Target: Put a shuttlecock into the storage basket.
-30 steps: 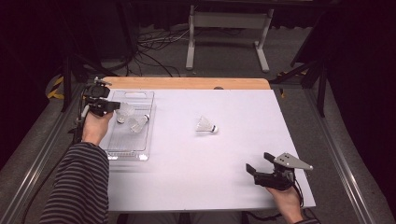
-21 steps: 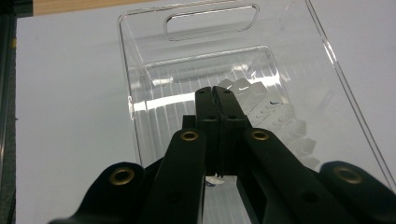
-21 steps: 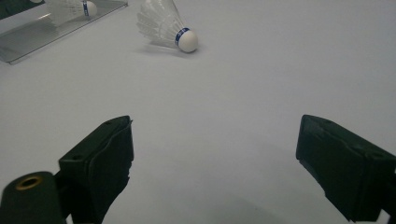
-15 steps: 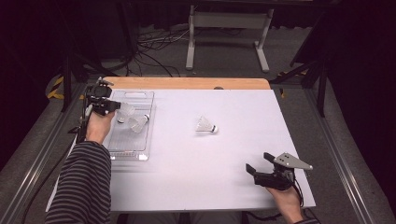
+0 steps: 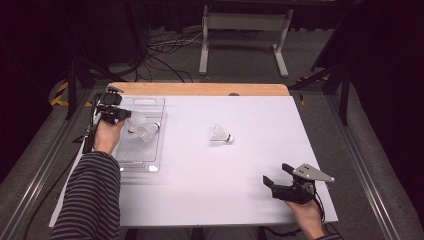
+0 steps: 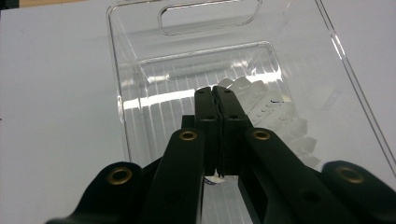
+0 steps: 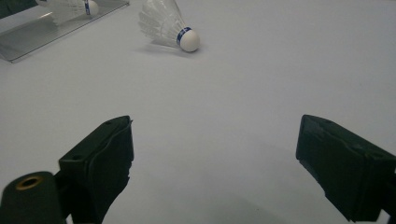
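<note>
Nearest, the right gripper (image 5: pixel 282 181) is resting spread wide, likely awaiting the loose shuttlecock (image 5: pixel 220 134) lying mid-table. Farther off, the left gripper (image 5: pixel 127 115) is hovering over the tray (image 5: pixel 152 167), jaws pressed together beside two shuttlecocks (image 5: pixel 144 129) lying inside.

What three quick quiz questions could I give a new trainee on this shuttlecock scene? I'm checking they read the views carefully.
1. True or false: the right claw stands open with nothing between its jaws.
2. Where does the lone shuttlecock lie?
A in the clear plastic tray
B on the white table top
C between the right jaws
3. Fill in: the left claw is ____ and sits over the tray, next to the shuttlecocks in the tray.

Key: 1 true; 2 B; 3 shut.
</note>
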A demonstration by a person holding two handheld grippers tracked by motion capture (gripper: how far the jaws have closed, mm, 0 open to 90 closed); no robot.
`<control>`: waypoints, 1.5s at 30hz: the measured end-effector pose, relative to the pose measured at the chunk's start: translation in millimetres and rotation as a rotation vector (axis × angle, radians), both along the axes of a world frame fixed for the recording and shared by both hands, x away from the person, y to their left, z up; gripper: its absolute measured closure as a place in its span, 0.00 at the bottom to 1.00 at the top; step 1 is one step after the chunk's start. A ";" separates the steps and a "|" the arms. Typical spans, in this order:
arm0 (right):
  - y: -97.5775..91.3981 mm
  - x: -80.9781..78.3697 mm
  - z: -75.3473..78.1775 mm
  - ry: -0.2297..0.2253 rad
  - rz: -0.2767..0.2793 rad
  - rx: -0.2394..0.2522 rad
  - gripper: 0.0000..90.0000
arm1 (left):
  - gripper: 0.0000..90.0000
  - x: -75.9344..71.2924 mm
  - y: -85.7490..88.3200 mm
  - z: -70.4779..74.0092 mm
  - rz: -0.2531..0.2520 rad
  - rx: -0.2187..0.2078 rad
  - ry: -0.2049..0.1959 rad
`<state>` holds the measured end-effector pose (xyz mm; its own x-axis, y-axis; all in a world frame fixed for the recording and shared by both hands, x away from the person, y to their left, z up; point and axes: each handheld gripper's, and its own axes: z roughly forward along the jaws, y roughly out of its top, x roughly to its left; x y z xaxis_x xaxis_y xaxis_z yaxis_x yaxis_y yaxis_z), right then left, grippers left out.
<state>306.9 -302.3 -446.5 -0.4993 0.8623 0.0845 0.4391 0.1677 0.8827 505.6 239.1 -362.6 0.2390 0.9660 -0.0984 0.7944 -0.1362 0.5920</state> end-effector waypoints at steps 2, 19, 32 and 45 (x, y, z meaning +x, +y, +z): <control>-0.1 0.0 0.0 0.000 0.000 0.000 0.13 | 0.99 0.1 -0.3 -0.5 -0.001 -0.001 -0.002; -0.2 0.1 0.2 -0.005 -0.001 0.001 0.13 | 0.84 -1.1 -0.3 0.0 -0.025 -0.016 -0.018; 0.1 0.1 0.1 -0.001 0.000 0.001 0.13 | 0.54 -7.5 -5.0 6.4 -0.050 -0.015 -0.043; 0.5 -0.1 0.4 -0.002 -0.001 0.000 0.13 | 0.44 -23.6 -5.2 10.5 -0.073 -0.033 -0.089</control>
